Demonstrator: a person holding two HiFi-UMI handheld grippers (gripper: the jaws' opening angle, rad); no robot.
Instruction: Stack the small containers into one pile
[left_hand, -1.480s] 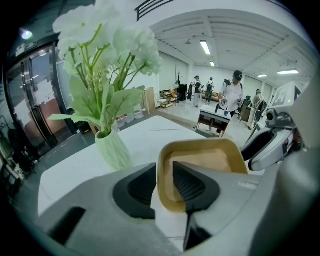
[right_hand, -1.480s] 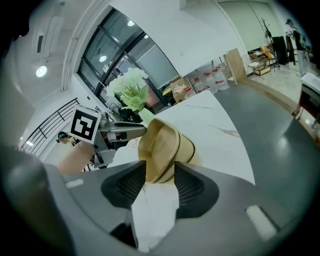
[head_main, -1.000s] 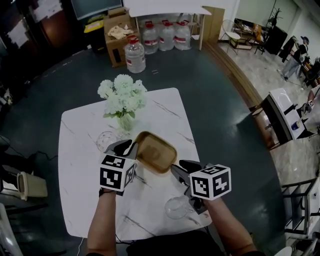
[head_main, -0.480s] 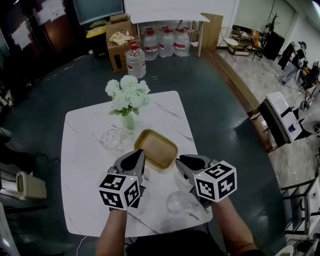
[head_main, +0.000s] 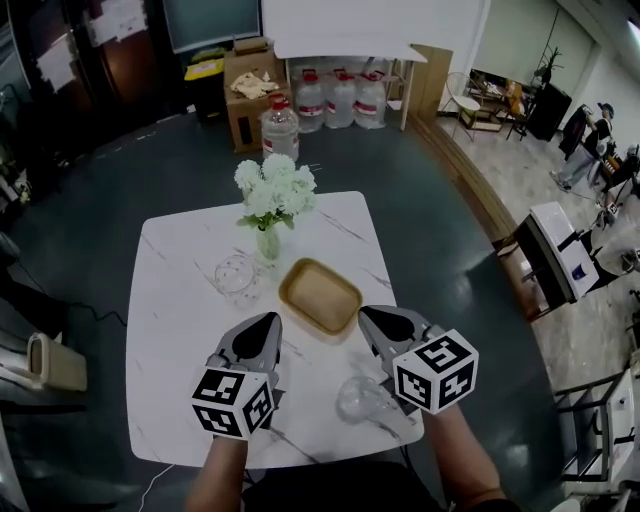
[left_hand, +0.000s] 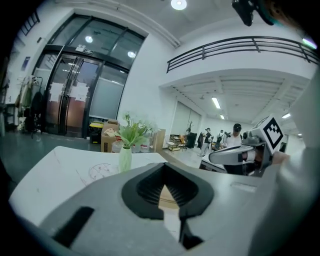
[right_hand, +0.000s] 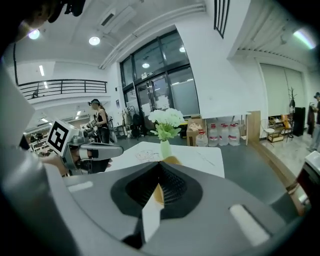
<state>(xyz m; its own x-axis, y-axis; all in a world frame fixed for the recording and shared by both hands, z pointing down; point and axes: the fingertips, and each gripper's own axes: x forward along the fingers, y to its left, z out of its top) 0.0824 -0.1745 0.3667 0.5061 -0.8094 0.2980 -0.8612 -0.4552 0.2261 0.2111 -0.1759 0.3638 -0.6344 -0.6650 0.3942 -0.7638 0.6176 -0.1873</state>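
Two small clear glass bowls stand on the white marble table (head_main: 175, 330): one (head_main: 237, 275) beside the vase, the other (head_main: 360, 400) near the front edge, under my right gripper's body. A wooden tray (head_main: 320, 296) lies between them at mid-table. My left gripper (head_main: 268, 322) hovers just before the tray's left corner, shut and empty. At the tray's right corner my right gripper (head_main: 370, 316) is also shut with nothing held. In the left gripper view the left gripper's (left_hand: 163, 167) jaws meet, with the tray (left_hand: 167, 196) seen through the gap. The right gripper (right_hand: 160, 166) shows the same.
A vase of white flowers (head_main: 270, 195) stands at the table's back, next to the far bowl. Water jugs (head_main: 338, 100) and cardboard boxes (head_main: 250, 95) sit on the dark floor beyond. People stand at the far right of the room.
Both grippers have closed their jaws and drawn back from the wooden tray towards the near edge. The tray stays flat on the table.
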